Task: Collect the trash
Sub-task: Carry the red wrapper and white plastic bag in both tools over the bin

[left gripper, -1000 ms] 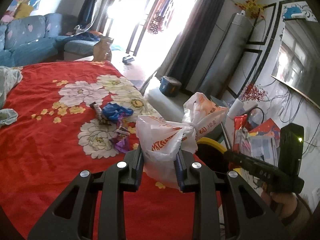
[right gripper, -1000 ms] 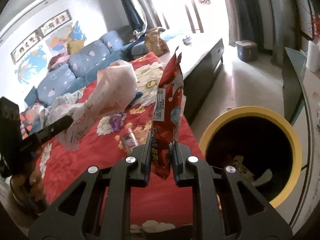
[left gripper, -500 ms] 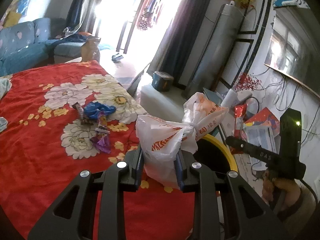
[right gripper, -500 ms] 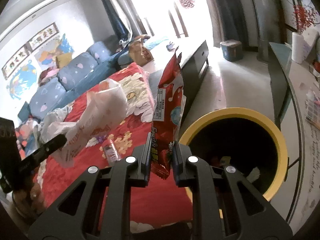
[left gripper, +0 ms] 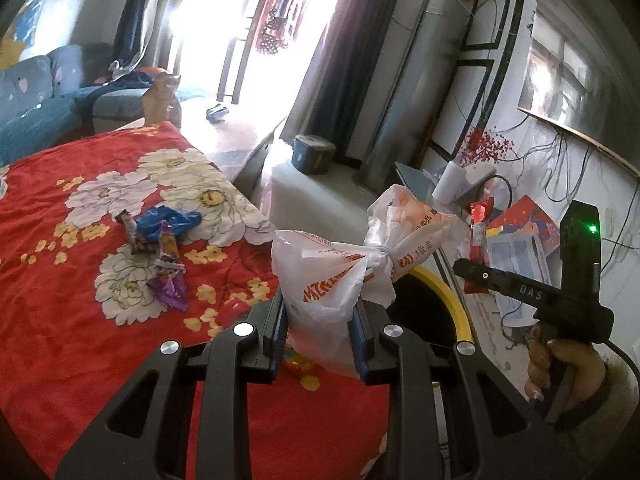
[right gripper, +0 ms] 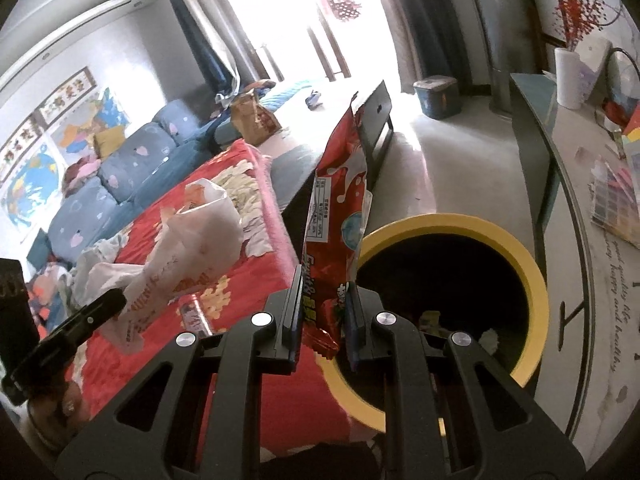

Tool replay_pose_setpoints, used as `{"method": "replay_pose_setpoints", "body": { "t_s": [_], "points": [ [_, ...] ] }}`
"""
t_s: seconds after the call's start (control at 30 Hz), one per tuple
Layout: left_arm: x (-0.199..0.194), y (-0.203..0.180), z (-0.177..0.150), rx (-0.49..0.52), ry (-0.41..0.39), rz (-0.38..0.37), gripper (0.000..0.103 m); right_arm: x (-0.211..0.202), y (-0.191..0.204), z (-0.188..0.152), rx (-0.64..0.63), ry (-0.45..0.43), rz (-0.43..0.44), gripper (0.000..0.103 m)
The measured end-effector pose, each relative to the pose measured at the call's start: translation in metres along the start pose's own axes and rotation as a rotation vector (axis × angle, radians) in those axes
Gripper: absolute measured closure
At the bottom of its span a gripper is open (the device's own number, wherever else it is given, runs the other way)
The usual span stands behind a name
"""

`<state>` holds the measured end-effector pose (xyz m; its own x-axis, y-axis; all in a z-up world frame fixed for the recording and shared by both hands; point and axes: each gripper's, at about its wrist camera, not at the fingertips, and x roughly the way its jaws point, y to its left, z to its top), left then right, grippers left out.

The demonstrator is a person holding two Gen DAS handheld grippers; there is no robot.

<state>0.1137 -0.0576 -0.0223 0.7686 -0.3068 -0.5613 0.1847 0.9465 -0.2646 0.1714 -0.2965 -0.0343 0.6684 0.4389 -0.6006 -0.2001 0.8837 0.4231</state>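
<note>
My left gripper (left gripper: 320,320) is shut on a knotted white plastic bag (left gripper: 352,264) with orange print, held above the edge of the red floral bedspread (left gripper: 80,312). My right gripper (right gripper: 322,312) is shut on a red snack wrapper (right gripper: 336,216), held upright at the near rim of the yellow-rimmed black trash bin (right gripper: 528,276). The bin (left gripper: 452,300) shows behind the bag in the left wrist view, where the right gripper (left gripper: 468,272) and wrapper (left gripper: 478,232) are at the right. The bag (right gripper: 188,240) shows in the right wrist view at the left.
A blue wrapper (left gripper: 168,220), a purple wrapper (left gripper: 170,276) and a small brown one (left gripper: 132,232) lie on the bedspread. A dark low table (right gripper: 376,128) stands beyond the bin. A side counter (right gripper: 592,184) with papers runs along the right. A blue sofa (right gripper: 120,176) is at the back.
Both grippers have moved toward the bin with their loads. The bin rim now lies right under the red wrapper. The bedspread wrappers have shifted left in the left wrist view.
</note>
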Motion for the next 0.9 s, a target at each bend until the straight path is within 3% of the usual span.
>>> {"method": "replay_pose_setpoints", "body": {
  "t_s": [0.9],
  "points": [
    [0.057, -0.045, 0.014, 0.063, 0.055, -0.024, 0.077, 0.002, -0.057, -0.010, 0.129, 0.013, -0.093, 0.091]
  ]
}}
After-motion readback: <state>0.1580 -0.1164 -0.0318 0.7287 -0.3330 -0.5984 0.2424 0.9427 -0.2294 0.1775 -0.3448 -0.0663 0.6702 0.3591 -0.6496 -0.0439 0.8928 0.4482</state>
